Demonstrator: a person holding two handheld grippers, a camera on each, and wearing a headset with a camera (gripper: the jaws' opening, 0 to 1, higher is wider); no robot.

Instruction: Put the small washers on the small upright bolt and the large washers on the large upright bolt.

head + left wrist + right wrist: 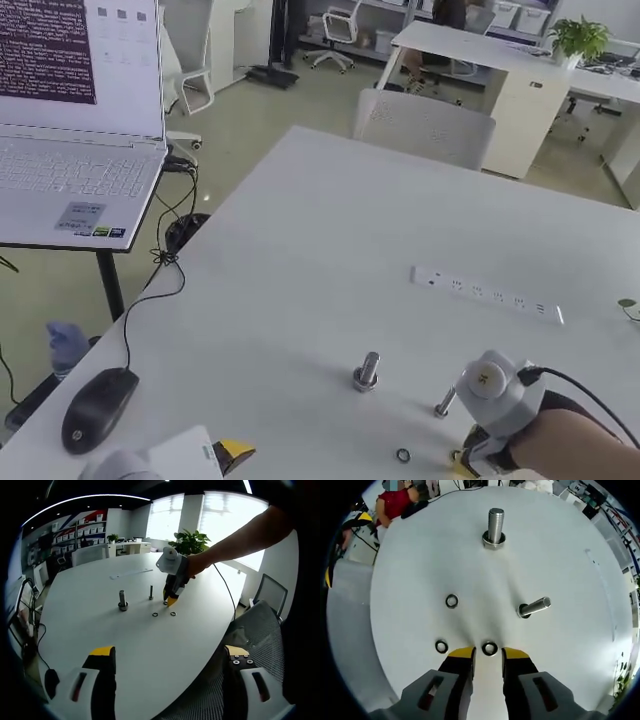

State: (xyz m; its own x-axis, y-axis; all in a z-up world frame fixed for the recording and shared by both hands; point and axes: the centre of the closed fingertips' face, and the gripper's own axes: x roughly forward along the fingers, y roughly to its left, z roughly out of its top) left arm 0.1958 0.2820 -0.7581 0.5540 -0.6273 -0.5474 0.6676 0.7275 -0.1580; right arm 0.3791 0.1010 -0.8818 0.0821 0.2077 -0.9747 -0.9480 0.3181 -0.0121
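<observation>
Yellow-tipped, the right gripper (pixel 488 655) holds its jaws slightly apart and empty, low over the white tabletop (pixel 410 555) near its edge. The nearest washer (pixel 489 648) lies just ahead of the tips, a second washer (pixel 441 646) beside one jaw and a third washer (pixel 452 600) farther on. Beyond them stand the small upright bolt (pixel 534 607) and the large upright bolt (pixel 493 527). The left gripper (pixel 169 652) gapes wide and empty, straddling the tabletop's edge.
</observation>
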